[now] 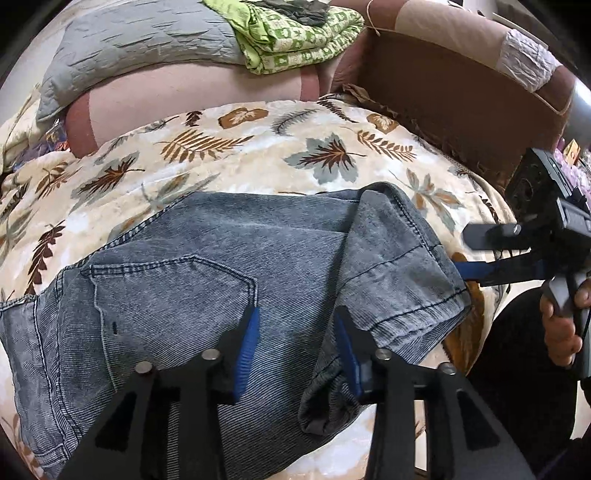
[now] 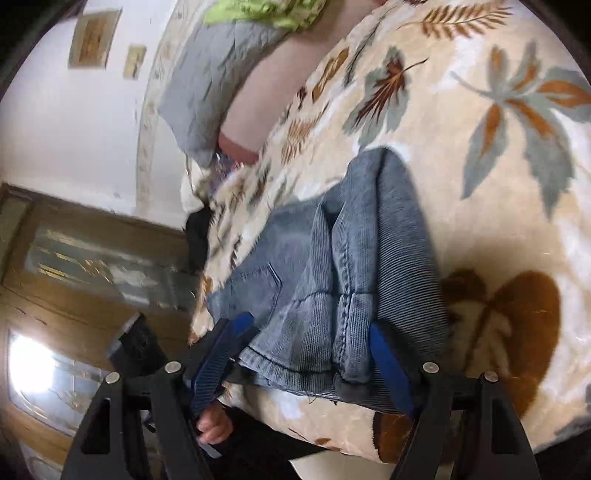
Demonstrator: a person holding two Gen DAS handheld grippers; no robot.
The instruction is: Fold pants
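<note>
The pants (image 1: 207, 280) run off the left wrist view's lower left edge, waistband unseen.

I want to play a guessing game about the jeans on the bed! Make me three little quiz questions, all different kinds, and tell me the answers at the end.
1. True or false: the jeans lie on a plain white sheet.
2. Pick one: in the left wrist view, what sits on the grey pillow? A) a green patterned cloth B) a red ball C) a book
3. Fill in: the pads on the left gripper are coloured ____.

Key:
1. False: they lie on a leaf-print blanket.
2. A, the green patterned cloth.
3. Blue.
</note>
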